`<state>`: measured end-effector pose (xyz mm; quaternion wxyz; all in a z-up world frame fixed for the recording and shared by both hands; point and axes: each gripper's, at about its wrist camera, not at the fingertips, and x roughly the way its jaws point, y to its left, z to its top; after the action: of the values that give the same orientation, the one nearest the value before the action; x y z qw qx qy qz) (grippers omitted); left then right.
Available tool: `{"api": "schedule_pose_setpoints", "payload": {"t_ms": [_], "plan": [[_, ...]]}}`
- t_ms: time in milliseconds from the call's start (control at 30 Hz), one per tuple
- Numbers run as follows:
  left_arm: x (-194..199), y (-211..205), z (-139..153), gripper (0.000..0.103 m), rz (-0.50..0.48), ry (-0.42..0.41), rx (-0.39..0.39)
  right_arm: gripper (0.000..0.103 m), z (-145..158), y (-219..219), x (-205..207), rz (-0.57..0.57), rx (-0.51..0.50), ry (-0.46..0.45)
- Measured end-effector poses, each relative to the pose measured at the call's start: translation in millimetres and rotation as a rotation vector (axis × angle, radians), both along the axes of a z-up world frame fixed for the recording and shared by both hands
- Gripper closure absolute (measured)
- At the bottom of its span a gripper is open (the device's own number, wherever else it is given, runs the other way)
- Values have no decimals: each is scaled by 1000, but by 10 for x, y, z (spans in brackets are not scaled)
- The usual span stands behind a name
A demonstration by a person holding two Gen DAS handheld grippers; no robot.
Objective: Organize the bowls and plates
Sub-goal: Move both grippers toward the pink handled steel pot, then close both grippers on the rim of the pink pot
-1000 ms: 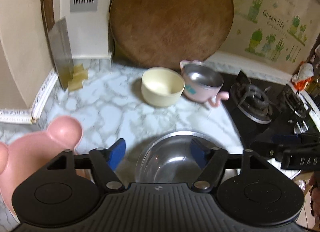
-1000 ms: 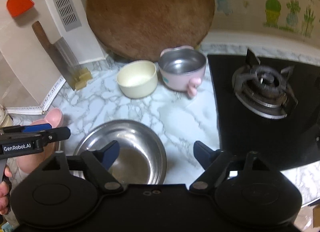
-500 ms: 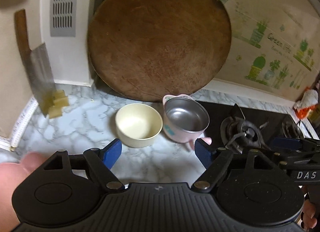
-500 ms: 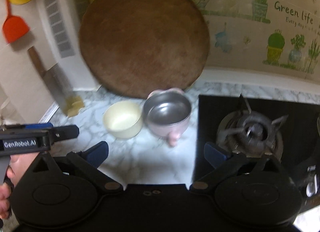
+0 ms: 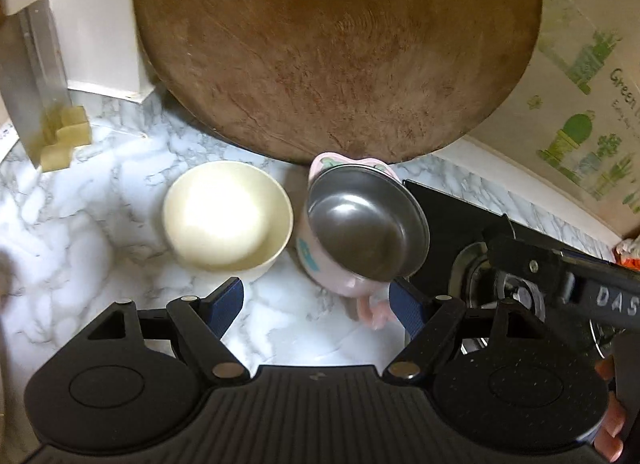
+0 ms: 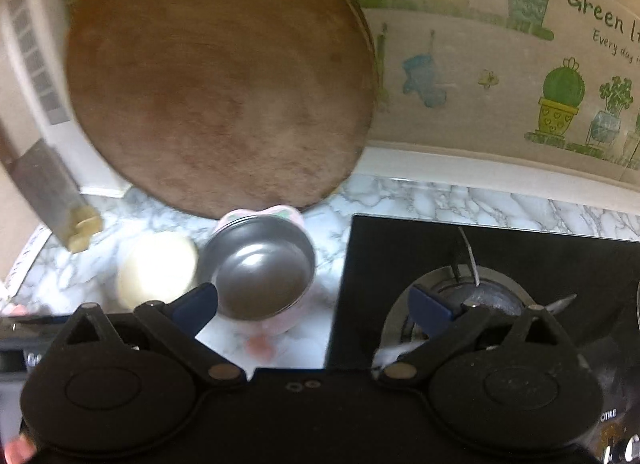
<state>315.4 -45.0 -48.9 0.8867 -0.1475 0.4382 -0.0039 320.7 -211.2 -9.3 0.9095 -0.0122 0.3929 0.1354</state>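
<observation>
The pink bowl [image 5: 320,264] with a shiny metal inside sits on the marble counter [image 5: 100,223] beside the cream bowl [image 5: 227,215]. Both look light, hard and maybe slippery, so a rim is the best place to pinch. The left gripper [image 5: 316,302] and right gripper [image 6: 314,306] are spread wide and hold nothing.

Round wooden cutting board [image 5: 336,51] leans upright against the wall at the back of the marble surface [image 5: 100,199]. Cleaver [image 5: 32,75] left of the board; gas stove [image 6: 492,276] to its right. Plant-print wall covering [image 6: 520,43] behind the stove.
</observation>
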Motion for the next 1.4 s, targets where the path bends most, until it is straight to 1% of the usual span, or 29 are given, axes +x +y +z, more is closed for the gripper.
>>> {"api": "schedule_pose_setpoints", "payload": {"t_ms": [67, 133, 233, 300, 433, 500, 567, 633, 667, 700, 733, 767, 800, 833, 867, 900, 933, 967, 1000, 1133, 1167, 1200, 1333, 1400], "plan": [[87, -43, -54, 23, 17, 11, -10, 2, -38, -20, 134, 1, 2, 9], [173, -77, -127, 23, 37, 21, -41, 4, -90, -30, 284, -4, -4, 16], [285, -136, -218, 23, 66, 39, -51, 8, -221, -34, 501, -14, -5, 46], [353, -165, -263, 23, 71, 51, -66, 15, -316, -27, 626, -8, 7, 77], [468, -149, -349, 24, 110, 73, -119, 21, -477, 44, 801, 13, -7, 107], [509, -172, -372, 24, 118, 72, -110, 26, -548, 88, 869, 21, -19, 118], [552, -191, -395, 34, 114, 73, -112, 30, -598, 107, 941, 29, -14, 134], [602, -197, -443, 38, 112, 88, -127, 31, -636, 122, 987, 30, -10, 139], [617, -194, -466, 43, 117, 94, -134, 31, -648, 132, 1005, 30, -9, 142], [634, -195, -490, 44, 120, 100, -136, 33, -665, 139, 1025, 30, -7, 149], [649, -195, -509, 47, 123, 102, -133, 36, -684, 141, 1047, 29, -2, 158], [664, -196, -525, 50, 125, 104, -129, 43, -703, 147, 1069, 29, 3, 166], [677, -198, -540, 51, 129, 107, -122, 49, -718, 156, 1088, 30, 5, 172], [683, -194, -553, 51, 131, 108, -120, 51, -735, 165, 1105, 31, 5, 176], [689, -193, -565, 52, 133, 108, -114, 55, -749, 175, 1115, 34, 6, 180], [694, -196, -572, 54, 135, 90, -105, 59, -760, 186, 1123, 38, 6, 182], [698, -195, -579, 59, 139, 72, -94, 59, -769, 195, 1133, 39, 7, 182], [706, -191, -587, 63, 142, 73, -87, 60, -779, 204, 1145, 39, 10, 182], [715, -175, -598, 65, 145, 79, -87, 64, -786, 212, 1151, 40, 11, 184], [726, -139, -632, 75, 151, 88, -76, 69, -839, 251, 1167, 47, 10, 188], [726, -135, -641, 77, 153, 90, -71, 72, -859, 262, 1170, 49, 7, 191], [728, -126, -651, 77, 154, 90, -72, 76, -867, 269, 1165, 50, 4, 192], [714, -132, -641, 78, 147, 86, -66, 84, -896, 269, 1139, 57, -2, 194], [715, -136, -629, 79, 143, 85, -60, 92, -902, 260, 1116, 65, 5, 198]]}}
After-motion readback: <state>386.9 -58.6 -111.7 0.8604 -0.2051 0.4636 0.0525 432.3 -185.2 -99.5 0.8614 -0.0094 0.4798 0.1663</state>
